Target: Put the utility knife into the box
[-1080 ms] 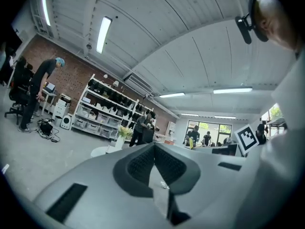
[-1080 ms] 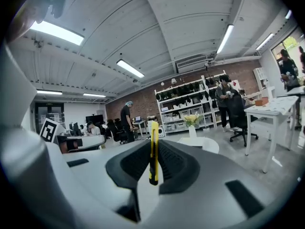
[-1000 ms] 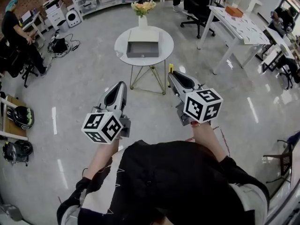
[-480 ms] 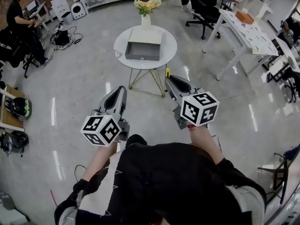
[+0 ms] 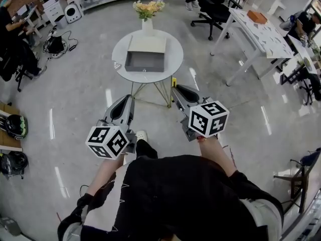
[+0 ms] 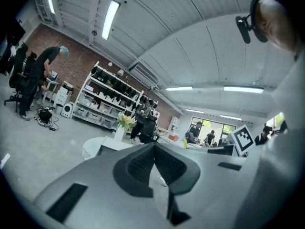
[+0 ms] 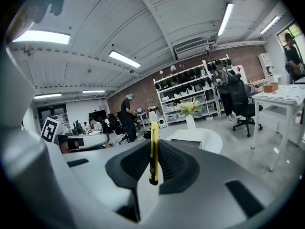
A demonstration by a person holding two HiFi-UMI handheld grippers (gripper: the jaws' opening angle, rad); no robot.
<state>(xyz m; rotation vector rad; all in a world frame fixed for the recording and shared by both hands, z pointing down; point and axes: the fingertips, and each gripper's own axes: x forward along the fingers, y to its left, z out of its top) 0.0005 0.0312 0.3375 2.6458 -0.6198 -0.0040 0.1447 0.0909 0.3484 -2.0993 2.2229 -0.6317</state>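
Utility knife (image 7: pixel 153 151) clamped upright in right gripper (image 5: pixel 176 90) jaws, likely for a straight drop-in; box (image 5: pixel 144 62) sits open on surface (image 5: pixel 174 51) well ahead; left gripper (image 5: pixel 128 100) jaws closed, empty

Long lights (image 7: pixel 125 58) above me shine bright. The floor (image 5: pixel 75 99) has shiny streaks. My views bend round, dark at corners.

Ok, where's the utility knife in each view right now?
Head view: utility knife pokes out of the right gripper, just below the round table rim.
Left gripper view: small yellow sliver right of centre, probably it.
Right gripper view: centre, upright between the jaws.
Shared landmark: the flower vase, seen in all three.
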